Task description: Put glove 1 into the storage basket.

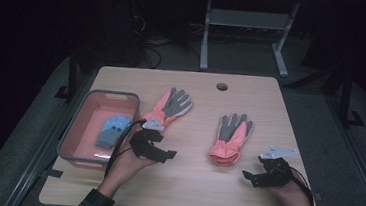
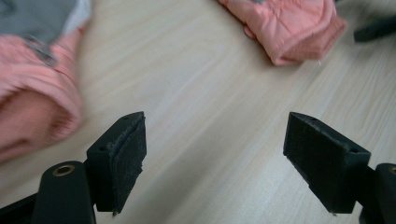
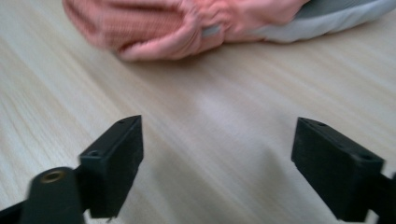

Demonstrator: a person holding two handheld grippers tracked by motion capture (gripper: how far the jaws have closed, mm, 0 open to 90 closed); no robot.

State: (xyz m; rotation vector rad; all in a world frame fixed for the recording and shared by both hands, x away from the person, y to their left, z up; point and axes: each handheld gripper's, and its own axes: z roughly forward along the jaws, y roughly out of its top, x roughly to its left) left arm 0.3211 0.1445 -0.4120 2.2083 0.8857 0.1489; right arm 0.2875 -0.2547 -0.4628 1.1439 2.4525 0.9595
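Note:
Two pink gloves with grey palms lie flat on the wooden table [image 1: 189,184]. The left glove [image 1: 168,106] [image 2: 32,112] has its cuff just beside my left gripper [image 1: 166,154] [image 2: 215,158], whose jaws stand open over bare wood, holding nothing. The right glove [image 1: 231,135] [image 2: 289,28] [image 3: 187,23] lies mid-table with its cuff toward me. My right gripper [image 1: 248,178] [image 3: 217,163] rests low near the front right, pointing at that cuff from a short way off, open and empty.
A pink tub [image 1: 109,95] stands at the table's left edge with a blue and grey glove [image 1: 112,131] inside. A cable hole [image 1: 222,86] sits near the far edge. Beyond the table stands a metal frame [image 1: 248,23] on a dark floor.

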